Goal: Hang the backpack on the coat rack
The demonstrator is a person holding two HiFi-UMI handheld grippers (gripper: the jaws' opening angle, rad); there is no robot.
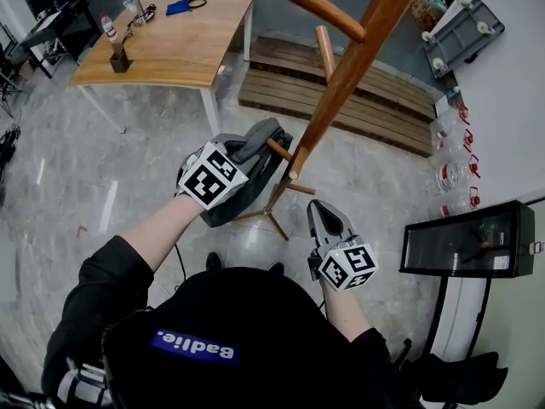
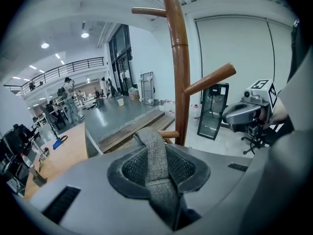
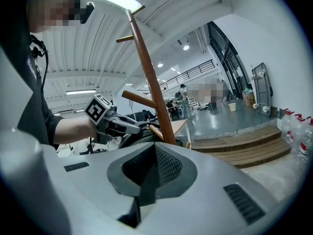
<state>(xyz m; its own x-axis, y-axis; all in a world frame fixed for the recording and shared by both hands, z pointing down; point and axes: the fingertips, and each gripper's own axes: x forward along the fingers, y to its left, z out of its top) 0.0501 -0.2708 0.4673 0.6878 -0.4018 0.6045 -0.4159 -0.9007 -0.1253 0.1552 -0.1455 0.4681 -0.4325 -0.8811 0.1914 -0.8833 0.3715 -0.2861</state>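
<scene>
The wooden coat rack (image 1: 341, 75) slants down from the top right to its feet on the floor. My left gripper (image 1: 262, 141) is shut on the grey woven strap (image 2: 155, 165) of the dark grey backpack (image 1: 226, 207), which hangs below it against the pole's lower part. The strap's top sits right beside a short low peg (image 2: 169, 133); a longer peg (image 2: 210, 80) sticks out higher up. My right gripper (image 1: 318, 209) hovers to the right of the pole near its base, shut, with nothing in it; its pads meet in the right gripper view (image 3: 149, 180).
A wooden table (image 1: 170, 45) with small items stands at the far left. Low wooden steps (image 1: 358, 88) lie behind the rack. A black-framed glass cabinet (image 1: 468, 241) and water bottles (image 1: 451, 173) stand at the right wall. Grey tiled floor surrounds the rack.
</scene>
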